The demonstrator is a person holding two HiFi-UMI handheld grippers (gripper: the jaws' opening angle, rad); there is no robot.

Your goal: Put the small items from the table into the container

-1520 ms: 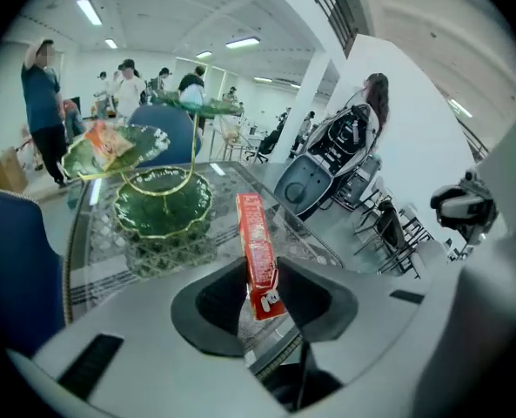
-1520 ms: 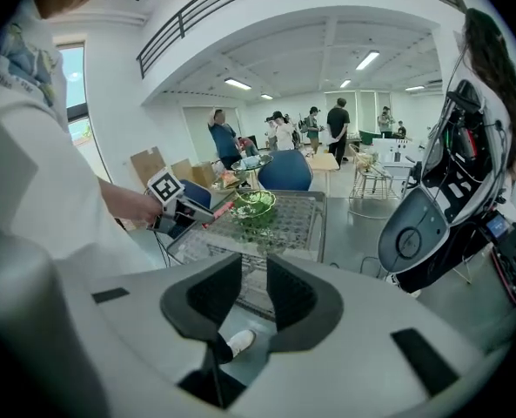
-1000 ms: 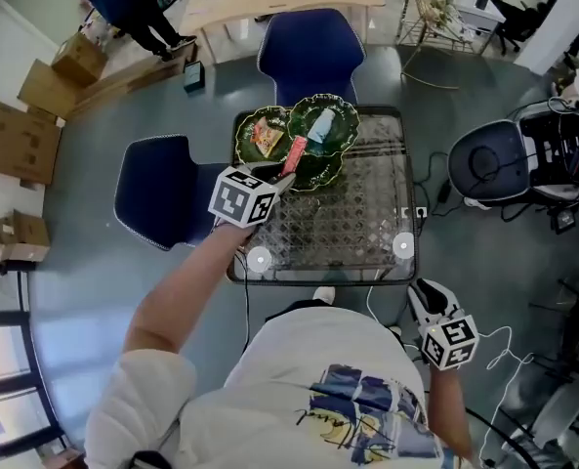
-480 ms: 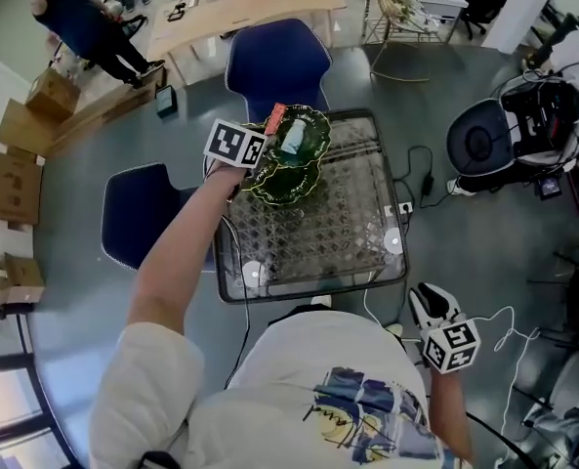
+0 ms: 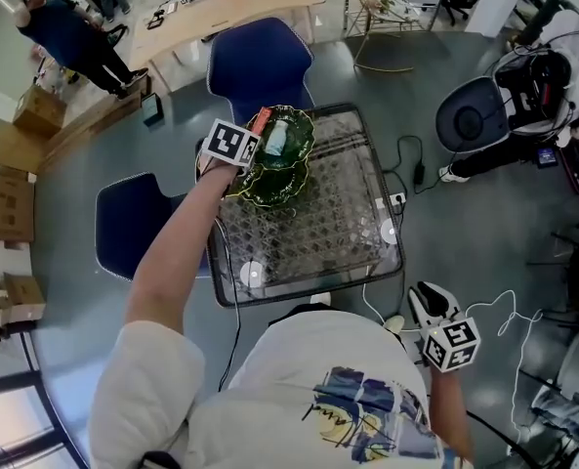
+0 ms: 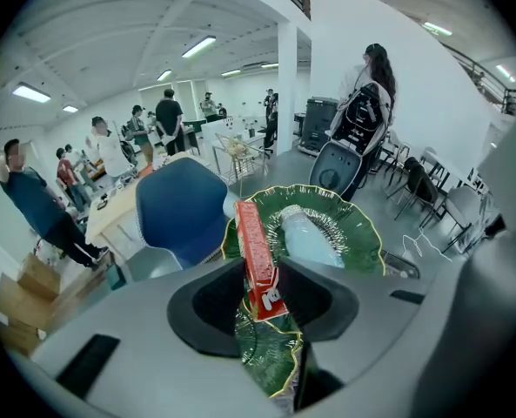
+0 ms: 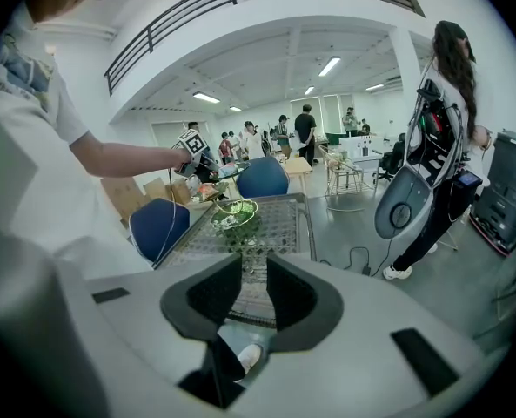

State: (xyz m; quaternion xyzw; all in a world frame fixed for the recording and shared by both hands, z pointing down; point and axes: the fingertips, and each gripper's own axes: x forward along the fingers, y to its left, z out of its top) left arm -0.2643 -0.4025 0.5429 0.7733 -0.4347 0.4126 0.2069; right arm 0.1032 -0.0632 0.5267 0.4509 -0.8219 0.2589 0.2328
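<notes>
My left gripper (image 5: 251,139) is shut on a long red packet (image 6: 258,252), which stands upright between the jaws. It hangs at the left rim of the rear green leaf-shaped dish (image 6: 349,220), where a pale clear-wrapped item (image 6: 305,235) lies. A second green dish (image 5: 269,181) overlaps it in front, just below the jaws. Both dishes stand at the far left of the glass-topped table (image 5: 328,225). My right gripper (image 5: 428,301) hangs off the table's near right corner by the person's side, and in the right gripper view it (image 7: 253,290) is open with nothing between the jaws.
Two small white discs (image 5: 253,274) (image 5: 389,232) lie near the table's front corners. Blue chairs stand behind (image 5: 255,62) and left (image 5: 133,233) of the table. A cable and plug (image 5: 403,179) trail on the floor to the right, near a dark round chair (image 5: 473,117).
My left gripper has carried the red packet away from me, from beside the front dish to the left rim of the rear dish. The right gripper has stayed by my side.
</notes>
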